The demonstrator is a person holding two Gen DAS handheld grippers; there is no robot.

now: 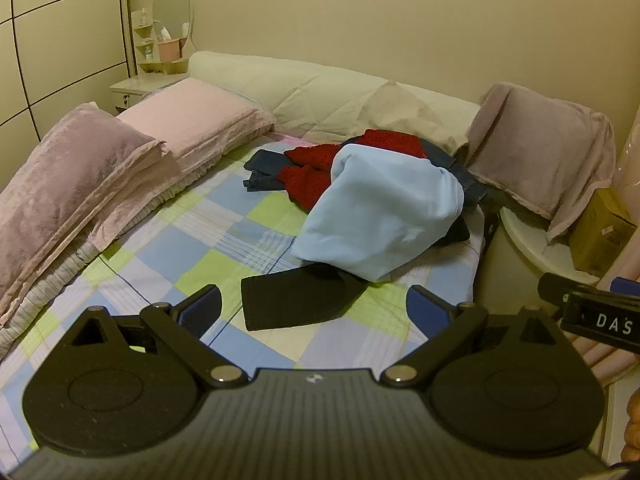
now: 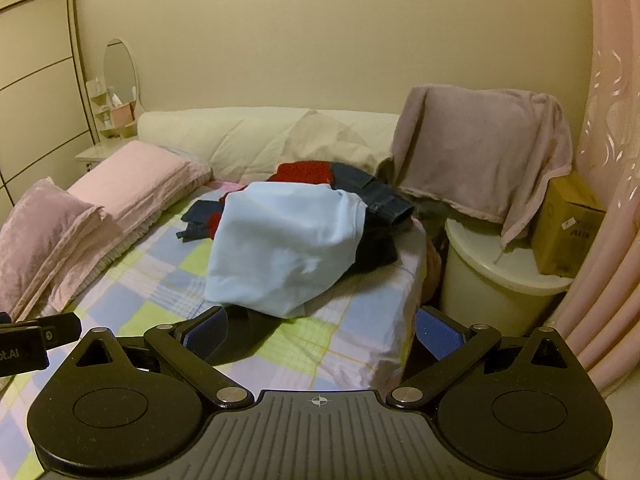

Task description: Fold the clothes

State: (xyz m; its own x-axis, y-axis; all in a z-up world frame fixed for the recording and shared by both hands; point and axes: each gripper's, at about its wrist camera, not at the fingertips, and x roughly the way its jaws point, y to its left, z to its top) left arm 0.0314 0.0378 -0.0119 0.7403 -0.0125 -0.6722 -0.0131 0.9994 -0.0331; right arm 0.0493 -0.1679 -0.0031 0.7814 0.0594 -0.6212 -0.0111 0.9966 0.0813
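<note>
A heap of clothes lies on the checked bed sheet (image 1: 192, 236): a light blue garment (image 1: 380, 216) (image 2: 284, 244) on top, a red knit piece (image 1: 316, 168) (image 2: 304, 170) and dark blue jeans (image 1: 264, 168) (image 2: 380, 196) beneath. A black garment (image 1: 296, 300) (image 2: 240, 336) lies flat in front of the heap. My left gripper (image 1: 314, 308) is open and empty, held above the black garment. My right gripper (image 2: 322, 332) is open and empty, near the bed's right edge, short of the heap.
Pink pillows (image 1: 188, 120) and a mauve folded blanket (image 1: 60, 184) line the bed's left side. A cream headboard (image 1: 320, 92) stands behind. A white round table (image 2: 500, 280) with a cardboard box (image 2: 564, 228) and a draped mauve cloth (image 2: 480, 148) stands right, by a pink curtain (image 2: 612, 200).
</note>
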